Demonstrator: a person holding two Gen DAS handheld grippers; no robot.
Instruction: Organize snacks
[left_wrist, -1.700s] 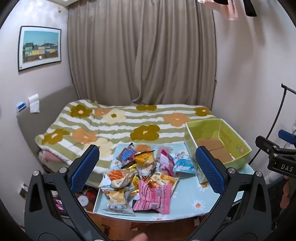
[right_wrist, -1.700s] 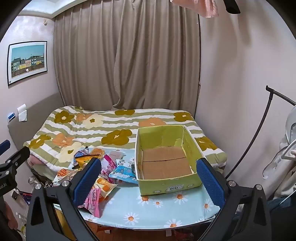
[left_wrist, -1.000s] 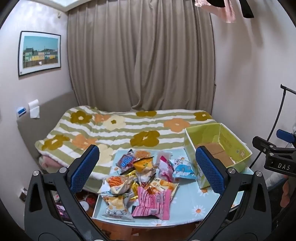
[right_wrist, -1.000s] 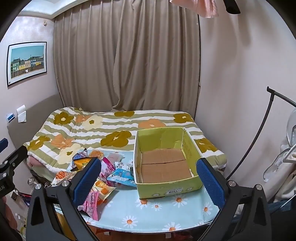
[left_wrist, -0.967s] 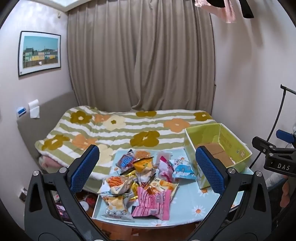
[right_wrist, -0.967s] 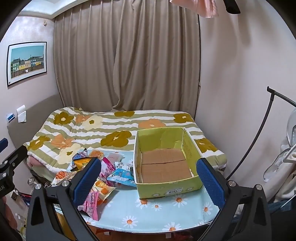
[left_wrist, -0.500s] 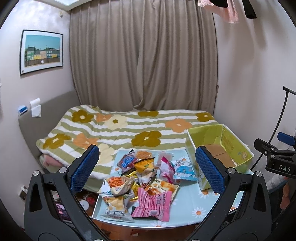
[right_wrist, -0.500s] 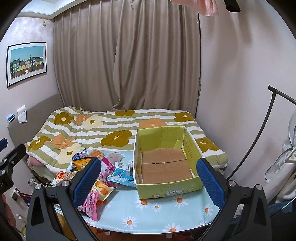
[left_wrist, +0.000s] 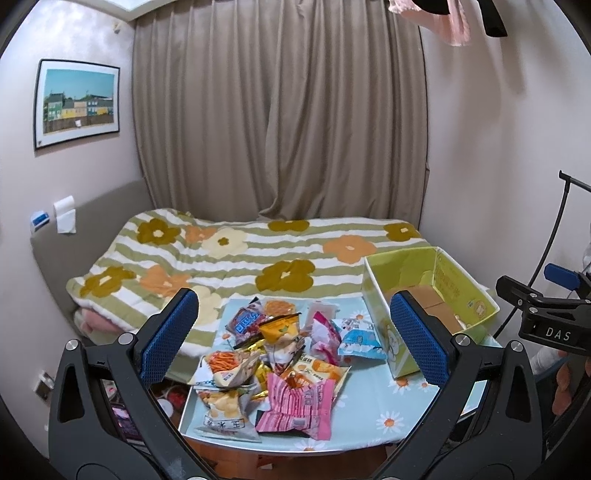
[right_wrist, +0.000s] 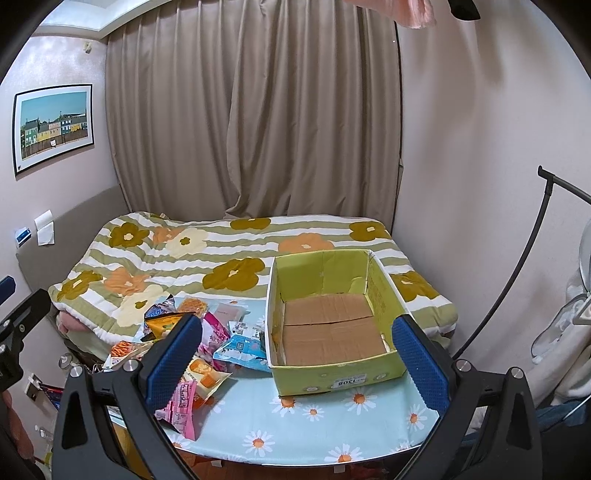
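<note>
Left claw (left_wrist: 293, 332): jaws spread wide, nothing between the blue pads (left_wrist: 168, 336), held up off the tabletop (left_wrist: 373, 410). Straight ahead and below, framed between the pads: a heap of snack packets (left_wrist: 273, 365), overlapping one another. Nearest the claw, a pink striped packet (left_wrist: 295, 406) and a pale one with crisps (left_wrist: 221, 410) beside it; farther on, a yellow packet (left_wrist: 279, 326), a blue packet (left_wrist: 356, 341) toward the right pad. Beyond the right pad, a green cardboard box (left_wrist: 458, 291), open on top.

Right claw (right_wrist: 297, 362): also wide open, gripping nothing, hovering clear of the tabletop. Directly ahead between its pads, the same box (right_wrist: 332, 376), only bare cardboard inside. Snack heap off behind the left pad, just beside the box. Past everything, a bed with a flowered quilt (right_wrist: 229, 258).
</note>
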